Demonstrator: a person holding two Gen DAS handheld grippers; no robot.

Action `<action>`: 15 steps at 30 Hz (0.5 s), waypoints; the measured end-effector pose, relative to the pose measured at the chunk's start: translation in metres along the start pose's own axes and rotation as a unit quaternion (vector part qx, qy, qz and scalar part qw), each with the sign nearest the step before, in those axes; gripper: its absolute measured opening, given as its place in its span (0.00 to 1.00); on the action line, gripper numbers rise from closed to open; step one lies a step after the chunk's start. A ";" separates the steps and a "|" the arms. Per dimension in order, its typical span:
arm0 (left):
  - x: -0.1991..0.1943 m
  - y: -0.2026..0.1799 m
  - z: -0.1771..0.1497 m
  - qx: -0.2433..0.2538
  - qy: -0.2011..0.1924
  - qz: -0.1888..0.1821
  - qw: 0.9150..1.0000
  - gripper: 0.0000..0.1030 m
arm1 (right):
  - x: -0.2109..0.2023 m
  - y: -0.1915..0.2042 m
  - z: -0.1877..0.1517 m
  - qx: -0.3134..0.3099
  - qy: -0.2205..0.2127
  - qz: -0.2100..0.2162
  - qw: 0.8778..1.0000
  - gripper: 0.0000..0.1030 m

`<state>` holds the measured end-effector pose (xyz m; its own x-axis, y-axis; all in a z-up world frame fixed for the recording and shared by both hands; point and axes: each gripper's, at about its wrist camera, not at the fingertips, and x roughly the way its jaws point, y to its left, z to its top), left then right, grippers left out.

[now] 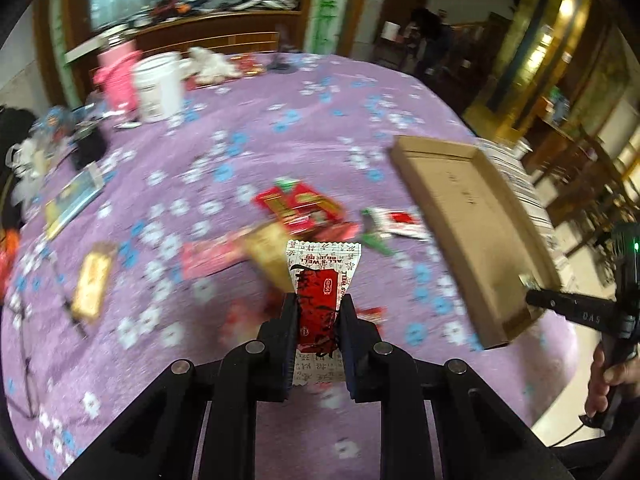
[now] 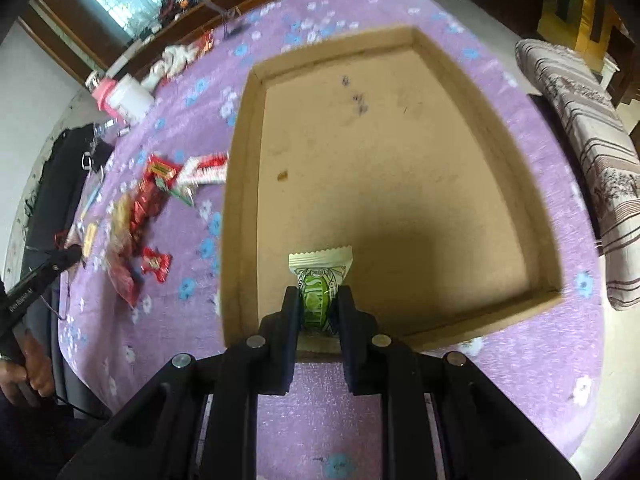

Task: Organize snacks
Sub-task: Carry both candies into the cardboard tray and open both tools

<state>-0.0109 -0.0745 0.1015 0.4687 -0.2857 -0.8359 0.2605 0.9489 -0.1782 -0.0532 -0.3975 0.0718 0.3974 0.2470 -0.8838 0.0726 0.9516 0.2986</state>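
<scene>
My left gripper [image 1: 318,304] is shut on a red and white snack packet [image 1: 320,300] and holds it above the purple tablecloth. A pile of loose snack packets [image 1: 304,212] lies beyond it. My right gripper [image 2: 319,300] is shut on a green and white candy packet [image 2: 318,296] and holds it over the near edge of the shallow cardboard tray [image 2: 492,120], which holds nothing else. The tray [image 1: 480,216] also shows at the right of the left wrist view, with the right gripper [image 1: 536,298] at its near corner. The snack pile [image 2: 140,216] lies left of the tray.
A white tub [image 1: 160,84] and a pink container [image 1: 116,76] stand at the table's far left. A yellow packet [image 1: 92,288] and a flat booklet [image 1: 74,200] lie at the left. A striped cushion [image 2: 592,152] sits beyond the table's right edge.
</scene>
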 end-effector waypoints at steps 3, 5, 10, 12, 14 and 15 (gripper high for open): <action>0.005 -0.023 0.013 0.025 0.002 -0.023 0.999 0.18 | -0.017 -0.001 0.011 0.003 -0.016 0.003 1.000 0.17; 0.010 -0.041 0.023 0.040 0.007 -0.041 0.998 0.18 | -0.028 -0.002 0.019 0.005 -0.027 0.004 1.000 0.17; 0.022 -0.087 0.047 0.078 0.010 -0.076 0.994 0.18 | -0.036 -0.002 0.042 0.008 -0.040 0.003 0.999 0.17; 0.024 -0.106 0.055 0.093 0.009 -0.086 0.992 0.18 | -0.039 -0.003 0.051 0.009 -0.048 0.006 0.999 0.17; 0.029 -0.125 0.065 0.106 0.008 -0.094 0.990 0.18 | -0.045 -0.006 0.062 0.011 -0.060 0.002 0.998 0.17; 0.032 -0.132 0.069 0.111 0.008 -0.097 0.989 0.18 | -0.047 -0.009 0.067 0.013 -0.065 0.004 0.998 0.17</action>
<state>0.0275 -0.2185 0.1342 0.3781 -0.4559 -0.8057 0.5235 0.8231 -0.2201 -0.0111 -0.4297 0.1348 0.5126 0.2265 -0.8282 0.0929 0.9443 0.3158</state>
